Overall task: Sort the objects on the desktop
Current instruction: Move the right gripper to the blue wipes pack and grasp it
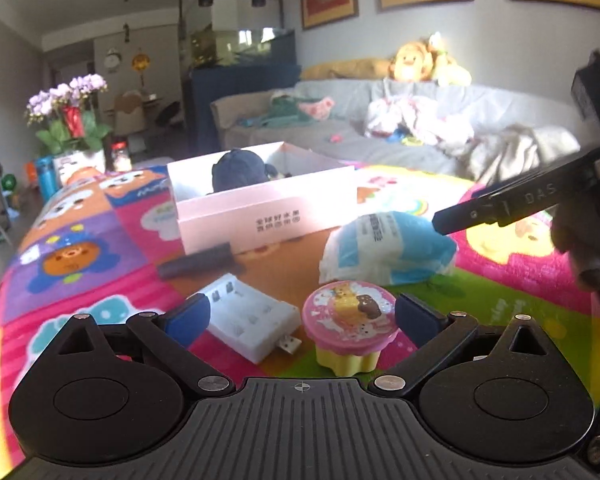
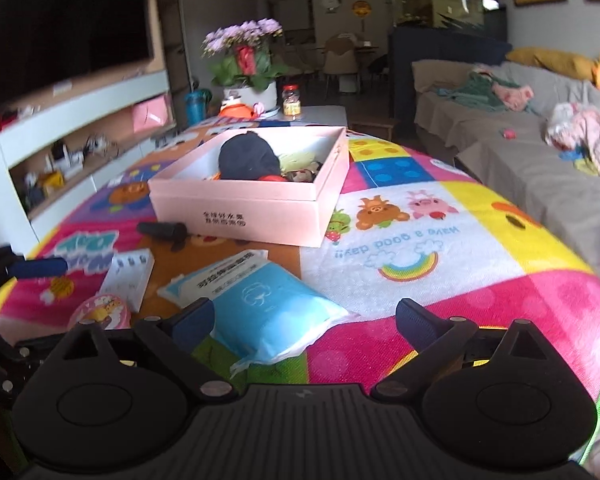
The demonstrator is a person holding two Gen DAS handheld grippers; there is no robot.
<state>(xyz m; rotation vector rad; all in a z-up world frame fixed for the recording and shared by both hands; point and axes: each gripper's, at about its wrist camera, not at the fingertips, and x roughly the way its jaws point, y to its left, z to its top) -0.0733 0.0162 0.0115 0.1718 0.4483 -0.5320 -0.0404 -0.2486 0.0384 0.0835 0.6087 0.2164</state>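
Note:
A pink box [image 1: 260, 208] [image 2: 244, 208] stands on the colourful mat and holds a dark cap [image 1: 238, 170] [image 2: 249, 156] and other items. My left gripper [image 1: 302, 318] is open, with a pink-lidded yellow jelly cup [image 1: 350, 326] [image 2: 100, 312] and a white battery charger [image 1: 252, 320] [image 2: 128, 276] between its fingers. A blue-and-white tissue pack [image 1: 388, 252] [image 2: 260, 304] lies to the right. My right gripper [image 2: 304, 322] is open just above the near end of the tissue pack. A black cylinder [image 1: 198, 262] [image 2: 162, 229] lies before the box.
A flower pot [image 2: 248, 64], a jar [image 2: 291, 100] and a blue bottle [image 2: 196, 106] stand at the mat's far end. A sofa [image 2: 520, 152] with clothes runs along the right. A TV shelf [image 2: 76, 120] is on the left.

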